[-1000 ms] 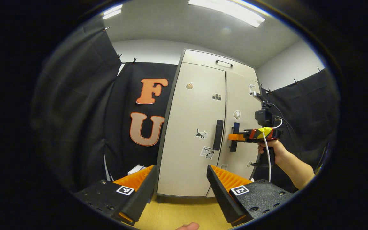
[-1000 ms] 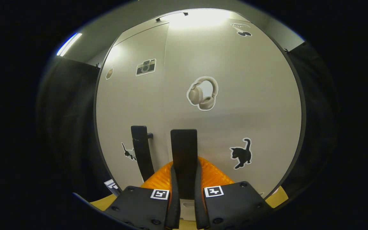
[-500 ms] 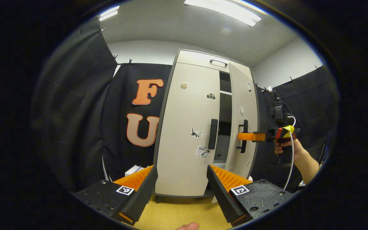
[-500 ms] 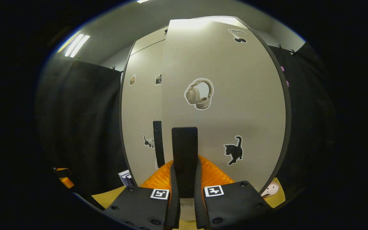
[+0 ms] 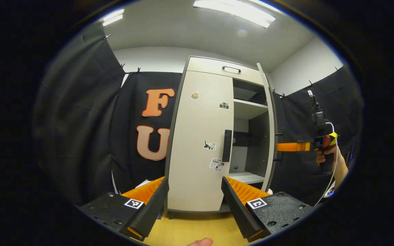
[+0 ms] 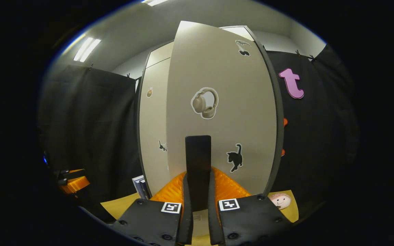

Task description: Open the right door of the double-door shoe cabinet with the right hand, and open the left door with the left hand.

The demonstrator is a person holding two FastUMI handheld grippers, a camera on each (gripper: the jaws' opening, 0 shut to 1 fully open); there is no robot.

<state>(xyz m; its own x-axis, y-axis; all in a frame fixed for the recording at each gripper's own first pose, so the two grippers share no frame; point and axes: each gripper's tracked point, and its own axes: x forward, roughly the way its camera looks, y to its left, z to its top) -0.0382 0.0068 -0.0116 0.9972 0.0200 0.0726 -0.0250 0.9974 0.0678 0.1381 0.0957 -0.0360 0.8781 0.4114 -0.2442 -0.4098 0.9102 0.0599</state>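
1. Right gripper view: the right gripper [image 6: 197,205] has its two fingers [image 6: 186,205] clenched on the right door's handle [image 6: 198,167], a dark upright bar rising between them at 12 o'clock. Both fingers press its sides, so a pull carries the door with the hand.

2. Beyond the handle, the right door [image 6: 217,85] stands swung well out from the cabinet, its face with the headphone sticker [image 6: 204,107] square to the camera. That is probably why the grip runs straight along the door's normal.

3. At 9 o'clock of that door, the left door [image 6: 152,136] sits flush and shut.

4. Left gripper view: the left gripper [image 5: 193,205] hangs released, fingers [image 5: 233,205] spread wide and holding nothing, well apart from the shoe cabinet [image 5: 214,65].

5. The left door's handle [image 5: 227,145] lies at 12 o'clock from those fingers, slightly toward 1, so the gripper looks pre-aimed for the second half of the task.

6. At 3 o'clock, the right door [image 5: 268,130] appears edge-on, exposing shelves [image 5: 248,104], with the person's hand [image 5: 323,158] on the right gripper just beside it.

7. Judgement: the right door is nearly done; the left is not yet started.
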